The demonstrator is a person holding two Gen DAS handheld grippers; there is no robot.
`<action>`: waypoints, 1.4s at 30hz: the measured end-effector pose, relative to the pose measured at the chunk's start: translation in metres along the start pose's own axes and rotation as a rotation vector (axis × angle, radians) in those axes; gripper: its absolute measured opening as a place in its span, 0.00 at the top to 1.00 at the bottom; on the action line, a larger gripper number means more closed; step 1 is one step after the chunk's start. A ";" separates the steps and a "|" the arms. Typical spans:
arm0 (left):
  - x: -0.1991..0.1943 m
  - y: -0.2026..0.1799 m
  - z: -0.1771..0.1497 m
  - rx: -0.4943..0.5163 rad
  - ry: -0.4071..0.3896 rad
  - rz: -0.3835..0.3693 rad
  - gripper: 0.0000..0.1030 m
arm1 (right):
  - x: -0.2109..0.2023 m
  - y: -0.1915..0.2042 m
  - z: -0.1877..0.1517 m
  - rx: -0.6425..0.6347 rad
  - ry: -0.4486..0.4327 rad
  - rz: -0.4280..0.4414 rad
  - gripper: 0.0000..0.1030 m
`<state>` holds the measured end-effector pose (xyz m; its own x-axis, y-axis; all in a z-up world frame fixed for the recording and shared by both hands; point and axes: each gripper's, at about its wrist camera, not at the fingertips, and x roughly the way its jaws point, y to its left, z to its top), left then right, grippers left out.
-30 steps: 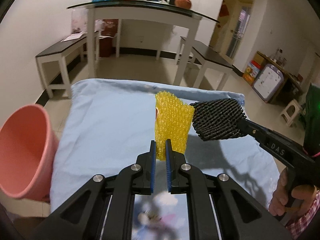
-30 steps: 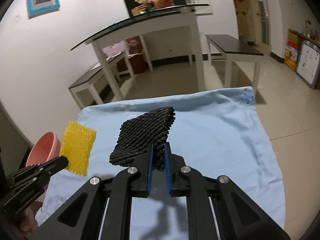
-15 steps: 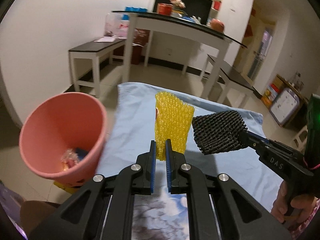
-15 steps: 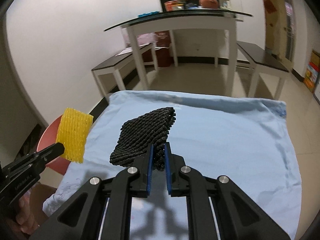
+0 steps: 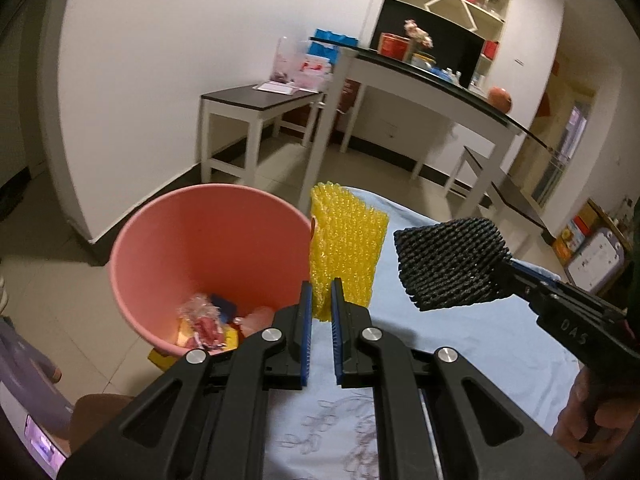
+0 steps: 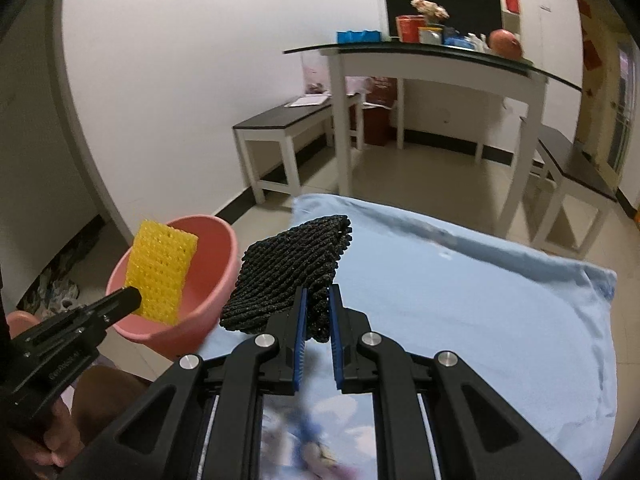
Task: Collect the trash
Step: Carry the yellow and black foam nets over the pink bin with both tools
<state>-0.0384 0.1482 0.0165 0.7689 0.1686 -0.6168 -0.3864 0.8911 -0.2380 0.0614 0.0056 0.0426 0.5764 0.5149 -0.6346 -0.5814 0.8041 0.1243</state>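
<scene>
My left gripper (image 5: 320, 298) is shut on a yellow foam net (image 5: 346, 248), held upright at the right rim of a pink bucket (image 5: 168, 252) on the floor. Several wrappers lie in the bucket's bottom. My right gripper (image 6: 318, 306) is shut on a black foam net (image 6: 290, 276), held over the left edge of the light blue cloth (image 6: 460, 280). The left wrist view shows the black foam net (image 5: 450, 262) to the right of the yellow one. In the right wrist view the yellow foam net (image 6: 162, 266) hangs in front of the pink bucket (image 6: 208, 256).
The light blue cloth (image 5: 460, 328) covers the low surface under both grippers. Behind stand a tall white table (image 6: 432, 68) with a dark glass top and two low benches (image 6: 280, 128). A hand (image 5: 588, 420) holds the right gripper's handle.
Both grippers have swung left with their nets held. The pink bucket has come from the left edge to the middle of the left wrist view and entered the right wrist view more fully.
</scene>
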 end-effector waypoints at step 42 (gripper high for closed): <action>0.031 0.104 0.010 -0.139 0.003 0.253 0.92 | 0.096 0.131 0.045 -0.203 0.030 0.130 0.90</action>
<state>-0.0498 0.2505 -0.0200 0.6377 0.3768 -0.6718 -0.6319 0.7546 -0.1767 0.0658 0.1737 0.0323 0.4737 0.5987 -0.6459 -0.7549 0.6537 0.0524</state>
